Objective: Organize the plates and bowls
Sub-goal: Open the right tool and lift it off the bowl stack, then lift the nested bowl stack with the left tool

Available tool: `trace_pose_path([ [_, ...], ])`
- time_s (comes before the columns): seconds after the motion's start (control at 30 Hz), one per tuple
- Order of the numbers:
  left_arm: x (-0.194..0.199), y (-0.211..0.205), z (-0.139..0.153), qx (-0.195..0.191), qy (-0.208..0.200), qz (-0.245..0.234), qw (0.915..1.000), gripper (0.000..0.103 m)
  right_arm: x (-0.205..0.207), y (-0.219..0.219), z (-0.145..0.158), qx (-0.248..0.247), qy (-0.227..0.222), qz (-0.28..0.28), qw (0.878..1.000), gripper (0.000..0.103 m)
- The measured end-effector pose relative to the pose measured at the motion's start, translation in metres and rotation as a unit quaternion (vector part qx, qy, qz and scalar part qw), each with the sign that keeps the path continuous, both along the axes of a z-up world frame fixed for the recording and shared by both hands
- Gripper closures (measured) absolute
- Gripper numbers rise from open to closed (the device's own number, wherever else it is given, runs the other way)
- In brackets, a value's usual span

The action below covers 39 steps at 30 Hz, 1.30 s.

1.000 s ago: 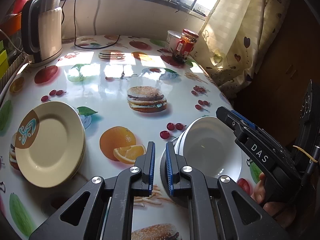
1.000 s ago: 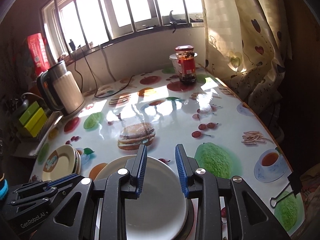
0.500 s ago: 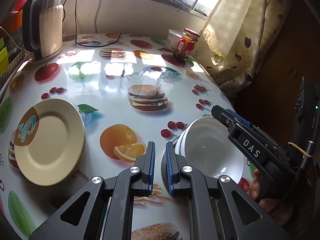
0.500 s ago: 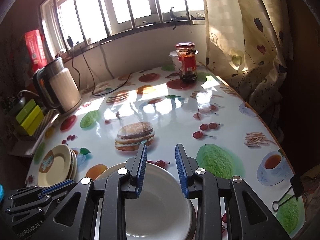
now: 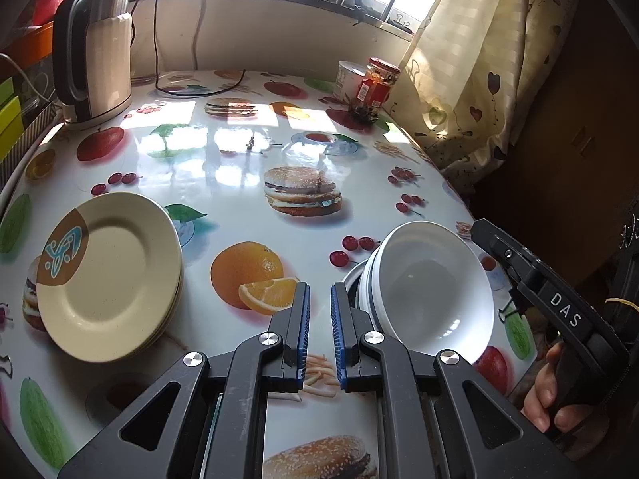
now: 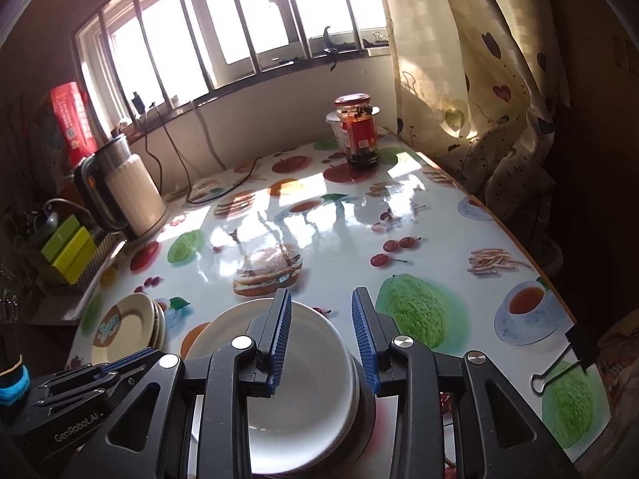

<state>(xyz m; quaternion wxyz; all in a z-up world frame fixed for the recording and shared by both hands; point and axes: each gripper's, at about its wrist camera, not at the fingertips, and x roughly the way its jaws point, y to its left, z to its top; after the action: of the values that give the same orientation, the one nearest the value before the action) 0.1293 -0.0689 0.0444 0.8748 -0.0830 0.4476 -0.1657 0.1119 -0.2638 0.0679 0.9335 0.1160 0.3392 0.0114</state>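
Note:
A stack of white bowls [image 5: 431,291] [image 6: 303,379] rests on a grey dish near the table's right front edge. My right gripper [image 6: 321,299] hovers over its right rim. One finger is above the bowl's inside and the other outside. The jaws are opening and the pads press on nothing. In the left wrist view the right gripper [image 5: 485,235] shows beside the bowls, held by a hand. A stack of cream plates [image 5: 108,279] [image 6: 120,327] with a brown patch lies at the left. My left gripper [image 5: 319,291] [image 6: 131,359] is shut on nothing, low between plates and bowls.
A white kettle [image 5: 96,68] with its cable stands at the back left. A red-lidded jar [image 5: 377,84] and a white tub [image 5: 349,80] are at the back right, by the curtain [image 5: 471,80]. A binder clip [image 6: 567,355] grips the table's right edge.
My right gripper has drawn back a little from over the bowls and its jaws have widened slightly. The bowls stay on their stack. My left gripper has not moved.

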Motion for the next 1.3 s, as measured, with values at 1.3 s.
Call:
trace_pose_path([
  [1.3,-0.009,0.002,-0.043,-0.041,0.022,-0.035,0.9983,0.078,-0.050,-0.050,-0.069,0.071,0.060,-0.022,0.995,0.061],
])
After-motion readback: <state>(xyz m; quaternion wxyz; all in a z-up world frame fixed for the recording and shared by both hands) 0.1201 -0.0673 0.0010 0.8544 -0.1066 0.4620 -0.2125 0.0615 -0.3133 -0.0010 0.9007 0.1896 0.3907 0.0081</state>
